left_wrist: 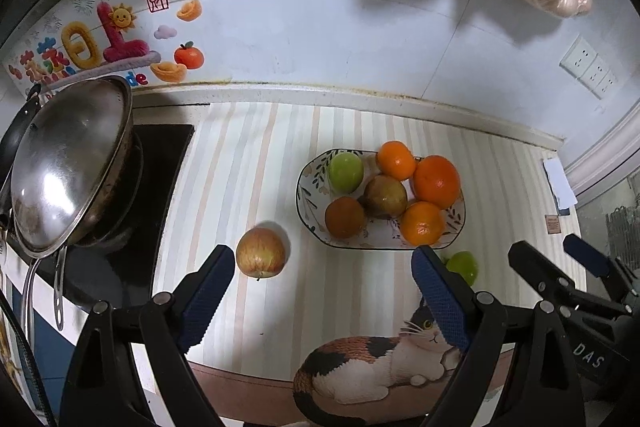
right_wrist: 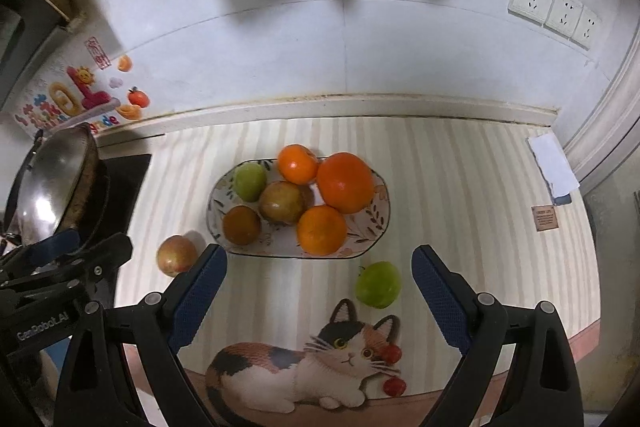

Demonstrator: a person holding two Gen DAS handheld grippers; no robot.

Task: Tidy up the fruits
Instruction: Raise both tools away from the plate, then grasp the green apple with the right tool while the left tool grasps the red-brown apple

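Hovering over the striped worktop, left gripper and right gripper both hold jaws wide apart, gripping nothing. Red apple lies at 10 o'clock, green apple just inside the right finger; plate with 6 fruits sits at 12 o'clock.

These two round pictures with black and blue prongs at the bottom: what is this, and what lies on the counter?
No robot here: a person holds a two-finger gripper in each hand, each with a fisheye camera looking along its fingers. One picture is from the left gripper, the other from the right gripper. Both are open and hold nothing. On the striped mat stands a plate with six fruits. A red apple and a green apple lie loose beside it. A steel pan sits on the stove to the left.
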